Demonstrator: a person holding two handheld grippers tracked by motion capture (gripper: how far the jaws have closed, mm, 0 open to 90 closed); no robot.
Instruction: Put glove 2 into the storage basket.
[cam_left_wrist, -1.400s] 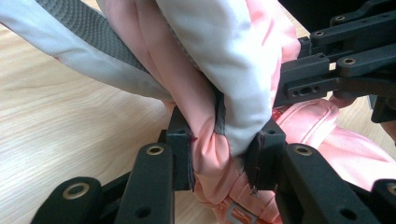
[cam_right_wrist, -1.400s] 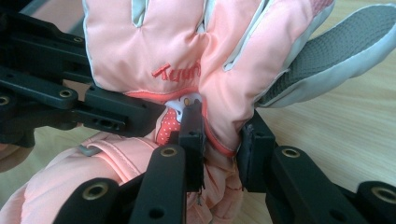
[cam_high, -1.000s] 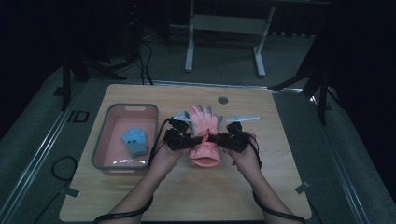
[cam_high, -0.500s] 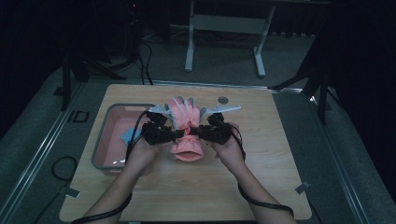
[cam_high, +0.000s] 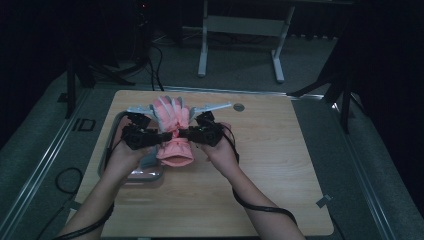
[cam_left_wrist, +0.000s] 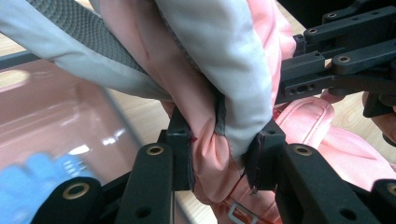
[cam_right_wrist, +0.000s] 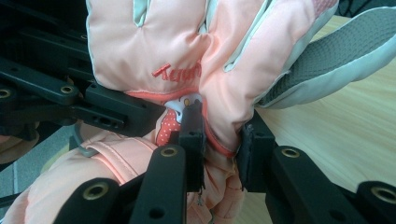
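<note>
— Both claws are clamped on the padded pink ski glove: the left gripper pinches the wrist from one side, the right gripper from the other, fabric bunched tight between the black pads.

— And the glove hangs in the air between them, over the left part of the light wooden table, its cuff just above the clear pink plastic bin.

— Right — a blue glove lies in that bin already, blurred in the left gripper view. I'd say keep both hands level and moving together, so neither pinch slips off the slick shell.

— Any writing?

— Red embroidered lettering on the back of the glove — part is folded under, so I can't read it.
</note>
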